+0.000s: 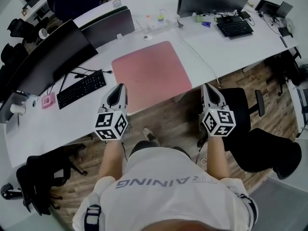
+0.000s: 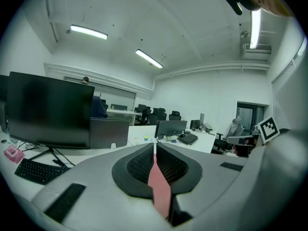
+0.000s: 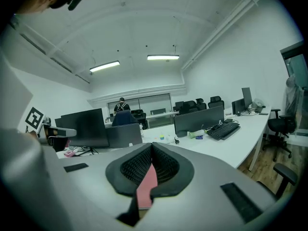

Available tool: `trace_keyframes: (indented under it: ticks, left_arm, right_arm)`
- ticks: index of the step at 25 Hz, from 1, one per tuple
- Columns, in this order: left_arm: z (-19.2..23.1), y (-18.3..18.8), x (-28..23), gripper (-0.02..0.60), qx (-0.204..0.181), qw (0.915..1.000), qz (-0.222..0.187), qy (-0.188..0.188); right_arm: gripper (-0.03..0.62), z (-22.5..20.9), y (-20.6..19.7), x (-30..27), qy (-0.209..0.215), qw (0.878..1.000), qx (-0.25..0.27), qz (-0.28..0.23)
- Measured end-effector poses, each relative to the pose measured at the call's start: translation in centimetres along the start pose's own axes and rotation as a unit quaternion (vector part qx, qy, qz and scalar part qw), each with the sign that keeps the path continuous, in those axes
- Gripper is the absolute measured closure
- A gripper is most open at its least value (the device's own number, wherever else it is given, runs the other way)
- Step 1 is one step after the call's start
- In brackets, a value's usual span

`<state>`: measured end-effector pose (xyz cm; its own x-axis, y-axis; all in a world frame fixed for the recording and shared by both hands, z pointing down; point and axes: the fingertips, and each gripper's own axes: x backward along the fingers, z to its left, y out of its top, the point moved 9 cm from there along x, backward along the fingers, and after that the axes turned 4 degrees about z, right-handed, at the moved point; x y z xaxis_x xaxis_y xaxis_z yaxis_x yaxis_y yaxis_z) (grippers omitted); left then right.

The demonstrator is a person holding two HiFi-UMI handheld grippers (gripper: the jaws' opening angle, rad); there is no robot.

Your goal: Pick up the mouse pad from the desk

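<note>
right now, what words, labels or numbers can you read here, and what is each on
"AINING", upside down on the person's white shirt; its first letters are unclear.
Cubes on the left gripper and right gripper: square marker patterns, no letters.
Keys of the keyboard: too small to read.
The mouse pad: no print visible.

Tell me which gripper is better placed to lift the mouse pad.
Neither: left gripper and right gripper are each shut on the near edge of the mouse pad, so probably lift together.
</note>
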<state>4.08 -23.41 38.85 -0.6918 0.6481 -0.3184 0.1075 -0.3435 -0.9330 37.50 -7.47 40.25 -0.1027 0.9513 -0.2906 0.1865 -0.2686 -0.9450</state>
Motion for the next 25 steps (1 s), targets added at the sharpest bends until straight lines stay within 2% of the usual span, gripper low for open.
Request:
trace_keyframes:
  ticks: [4, 8, 15, 20, 23, 25]
  left_arm:
    - [3.7, 1.5, -2.0, 0.54, 0.002, 1.0, 0.0, 0.009]
    - [7.2, 1.4, -3.8, 0.54, 0.021, 0.9995, 0.005, 0.023]
    - [10.3, 1.1, -4.3, 0.54, 0.035, 0.998, 0.005, 0.053]
    - [10.1, 0.9, -4.4, 0.54, 0.045, 0.9941, 0.014, 0.098]
    - [9.6, 0.9, -4.7, 0.54, 0.05, 0.9878, 0.014, 0.146]
    - [9.3, 0.7, -5.1, 0.54, 0.059, 0.9842, 0.021, 0.166]
  right_arm:
    - [0.571, 1.6, 1.8, -4.3, 0.004, 1.0, 0.014, 0.007]
    - [0.571, 3.2, 2.4, -8.7, 0.019, 0.999, 0.032, 0.02]
    - [0.571, 4.8, 2.5, -13.7, 0.049, 0.997, 0.05, 0.04]
    - [0.571, 3.6, 3.0, -16.6, 0.083, 0.993, 0.058, 0.056]
    - [0.571, 1.9, 3.0, -19.0, 0.102, 0.99, 0.061, 0.081]
    - [0.571, 1.0, 2.9, -20.4, 0.113, 0.986, 0.069, 0.097]
